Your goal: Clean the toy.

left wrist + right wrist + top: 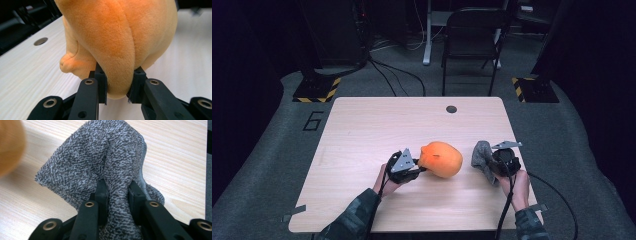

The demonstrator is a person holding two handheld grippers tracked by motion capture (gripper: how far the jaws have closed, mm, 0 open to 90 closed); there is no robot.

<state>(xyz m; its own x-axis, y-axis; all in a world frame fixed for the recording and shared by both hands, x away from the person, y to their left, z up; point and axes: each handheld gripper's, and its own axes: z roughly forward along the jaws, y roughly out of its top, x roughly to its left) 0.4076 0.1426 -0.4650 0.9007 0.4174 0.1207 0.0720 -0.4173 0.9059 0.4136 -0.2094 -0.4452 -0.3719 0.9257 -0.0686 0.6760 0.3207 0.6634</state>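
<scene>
A: At the table's point(362, 125) near middle, your left gripper point(117, 96) has its jaws pinched tight on a fold of the orange plush toy point(441, 159).

B: And to its right, near the table edge, your right gripper point(118, 195) is clamped shut on the grey towel point(100, 162), bunched and raised.

A: Keep the plush steady and bring the towel across gently, I'd say; that soft fold could slip.

B: Containers? No bin, box or tray on the table, so nothing's stowed.
</scene>
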